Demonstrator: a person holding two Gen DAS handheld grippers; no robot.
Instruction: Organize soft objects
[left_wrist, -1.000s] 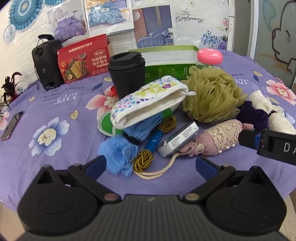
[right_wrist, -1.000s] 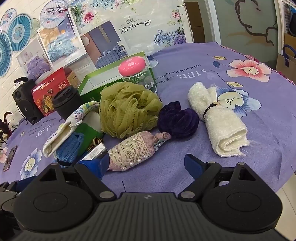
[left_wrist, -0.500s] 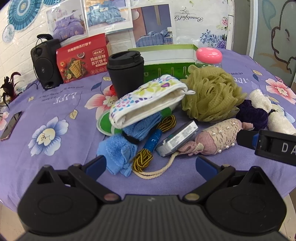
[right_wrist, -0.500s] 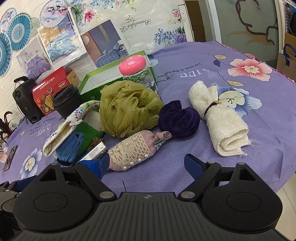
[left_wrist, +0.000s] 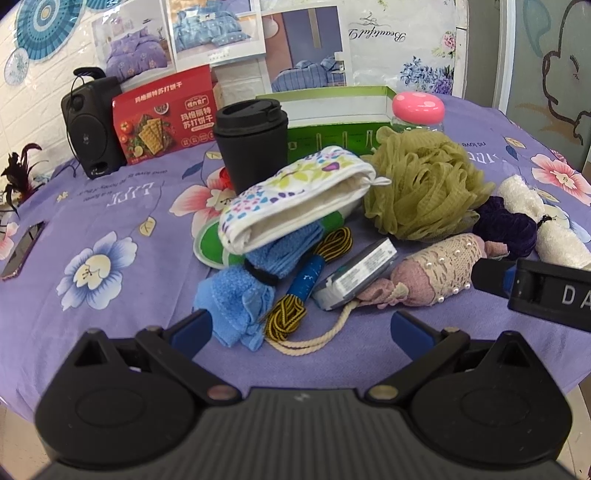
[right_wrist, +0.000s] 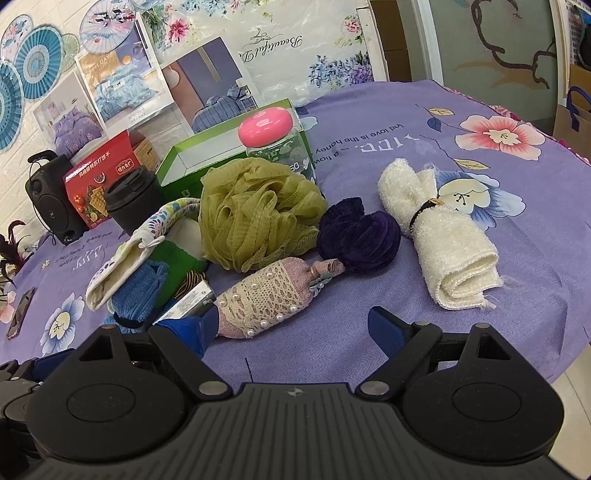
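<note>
A heap of soft things lies on the desk (left_wrist: 110, 288), which is covered by a purple cloth with a flower print. In the left wrist view the left hand-held gripper (left_wrist: 301, 326) hangs low at the near edge with its blue-tipped fingers spread wide and nothing between them. Its left fingertip sits just beside a rolled blue terry towel tied with a black band (left_wrist: 240, 295). A black-and-yellow braided cord with a blue sleeve (left_wrist: 306, 280) lies just right of that towel, and a cream rope loop (left_wrist: 314, 341) curls on the cloth between the fingers. A white pouch with a coloured leaf print (left_wrist: 295, 199) rests on top of the blue towel, and a small grey-and-white packet (left_wrist: 356, 278) leans against a pink fabric roll wrapped in cream lace and pearls (left_wrist: 432, 273).

The right hand-held gripper (right_wrist: 291, 328) is likewise opened wide and empty; its left fingertip is close against the near end of the lace roll, though contact cannot be judged. Behind that roll sit an olive-green mesh bath pouf (right_wrist: 255, 210) and a dark purple velvet scrunchie (right_wrist: 360, 236), and to the right lies a rolled cream towel bound with a black band (right_wrist: 439, 236). At the far side stand a black lidded cup (left_wrist: 251, 140), an open green cardboard box (left_wrist: 332, 131) and a jar with a pink lid (left_wrist: 417, 110).
</note>
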